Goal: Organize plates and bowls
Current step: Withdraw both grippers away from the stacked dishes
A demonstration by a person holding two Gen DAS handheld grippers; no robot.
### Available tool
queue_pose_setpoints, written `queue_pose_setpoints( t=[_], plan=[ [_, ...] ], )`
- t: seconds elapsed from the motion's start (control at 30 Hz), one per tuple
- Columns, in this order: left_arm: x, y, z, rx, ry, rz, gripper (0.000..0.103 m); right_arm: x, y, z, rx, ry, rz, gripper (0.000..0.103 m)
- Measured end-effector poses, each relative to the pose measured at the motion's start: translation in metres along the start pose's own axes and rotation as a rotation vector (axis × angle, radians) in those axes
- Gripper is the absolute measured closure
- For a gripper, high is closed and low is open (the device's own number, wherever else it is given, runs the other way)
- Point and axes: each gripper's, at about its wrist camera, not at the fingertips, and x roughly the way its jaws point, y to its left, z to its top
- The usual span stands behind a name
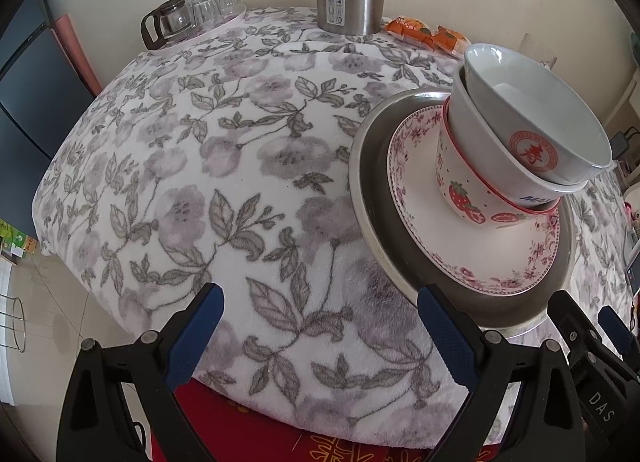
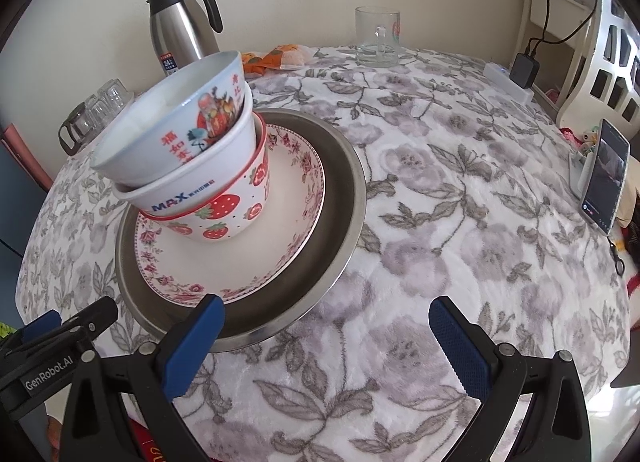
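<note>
Right wrist view shows three nested bowls, the longevity bowl [image 2: 172, 122] on top, leaning in the strawberry bowl [image 2: 224, 218], which stands on the floral plate [image 2: 256, 262] inside a steel basin [image 2: 320, 282] near the table's front edge. The right gripper [image 2: 324, 346] gapes empty, its left finger at the basin rim; the left gripper [image 1: 320, 338] is likewise spread, its right finger beside that rim.
</note>
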Motion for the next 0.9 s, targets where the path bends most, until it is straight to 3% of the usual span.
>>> queue_pose_setpoints(
  t=[0.9],
  plan=[
    [-0.0001, 0.0003, 0.0006, 0.001, 0.001, 0.002, 0.005, 0.0006, -0.0017, -0.0004, -0.014, 0.001, -0.005, 0.0]
  ],
)
